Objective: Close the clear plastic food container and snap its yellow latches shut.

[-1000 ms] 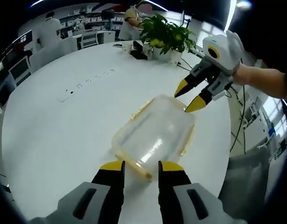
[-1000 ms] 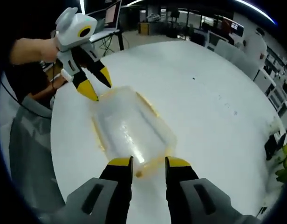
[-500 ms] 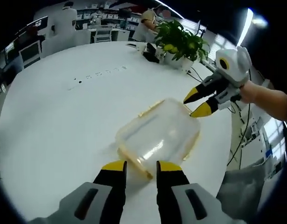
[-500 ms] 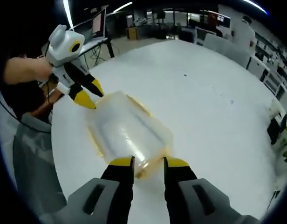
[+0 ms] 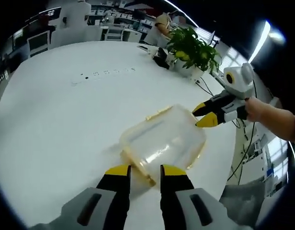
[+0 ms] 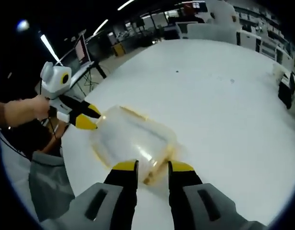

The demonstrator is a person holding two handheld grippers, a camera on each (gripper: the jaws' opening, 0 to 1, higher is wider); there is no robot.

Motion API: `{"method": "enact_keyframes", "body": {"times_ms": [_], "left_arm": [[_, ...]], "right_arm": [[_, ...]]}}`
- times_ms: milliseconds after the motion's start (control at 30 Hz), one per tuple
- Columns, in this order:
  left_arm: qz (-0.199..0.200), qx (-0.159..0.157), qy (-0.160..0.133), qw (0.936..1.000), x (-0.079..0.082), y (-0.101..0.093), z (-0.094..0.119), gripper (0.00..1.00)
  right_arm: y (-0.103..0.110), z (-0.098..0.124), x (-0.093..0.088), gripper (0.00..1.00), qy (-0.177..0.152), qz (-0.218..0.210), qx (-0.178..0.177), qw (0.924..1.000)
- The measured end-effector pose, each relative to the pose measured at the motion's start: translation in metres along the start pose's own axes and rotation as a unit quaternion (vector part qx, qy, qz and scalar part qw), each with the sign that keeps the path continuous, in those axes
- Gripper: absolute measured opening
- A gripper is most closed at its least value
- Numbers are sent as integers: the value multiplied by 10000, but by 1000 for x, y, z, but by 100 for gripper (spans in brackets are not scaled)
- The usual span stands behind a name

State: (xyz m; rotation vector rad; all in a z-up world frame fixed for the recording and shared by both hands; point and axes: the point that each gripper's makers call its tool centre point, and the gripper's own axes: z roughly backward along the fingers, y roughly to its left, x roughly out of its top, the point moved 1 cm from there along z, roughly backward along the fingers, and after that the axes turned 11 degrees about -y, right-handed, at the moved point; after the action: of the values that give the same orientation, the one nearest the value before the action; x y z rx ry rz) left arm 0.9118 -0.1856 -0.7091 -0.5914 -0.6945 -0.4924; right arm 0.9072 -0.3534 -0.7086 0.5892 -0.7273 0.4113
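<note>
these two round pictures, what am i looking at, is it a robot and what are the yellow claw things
No robot: a person holds a two-jaw hand tool in each hand, and a fisheye camera rides on each tool. In the left gripper view, the left gripper rises from the bottom; the right gripper comes in from the right, with the person's hand behind it. The right gripper view is the opposite look: the right gripper below, the left one across. Between them, on a round white table, lies a clear plastic food container with yellow latches. Both grippers are open, one at each end; nothing is lifted. A potted plant stands at the far edge.
</note>
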Motion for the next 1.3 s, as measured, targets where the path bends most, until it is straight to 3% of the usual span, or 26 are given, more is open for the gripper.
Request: {"method": "enact_keyframes", "body": {"times_ms": [433,833,867,900,933,1000,1300], "left_arm": [[662,-119,-23,9977,-4,1,-2,16],[754,-214,22,9969,-5,1,-4,15],[755,-219,21,9969,-5,1,-4,14],[758,-260,39,9968,-6,1,-5,13],[1040,-199,38,9944,-6,0,-5,14],[883,-198,19,9959,-4,0,-5,14],[964,-239,18,9950,0,-3,-8,15]], "right_arm": [[0,-2,-3,20,-47,-744,42,9972],[2,-3,-4,18,-59,-1017,77,9948],[8,-4,-6,17,-6,-1178,250,9927],[2,-5,-9,17,-50,-1289,47,9916],[4,-5,-11,17,-56,-1251,114,9921],[9,-7,-15,17,-38,-1186,123,9929],[8,-11,-10,19,-98,-1095,92,9939]]}}
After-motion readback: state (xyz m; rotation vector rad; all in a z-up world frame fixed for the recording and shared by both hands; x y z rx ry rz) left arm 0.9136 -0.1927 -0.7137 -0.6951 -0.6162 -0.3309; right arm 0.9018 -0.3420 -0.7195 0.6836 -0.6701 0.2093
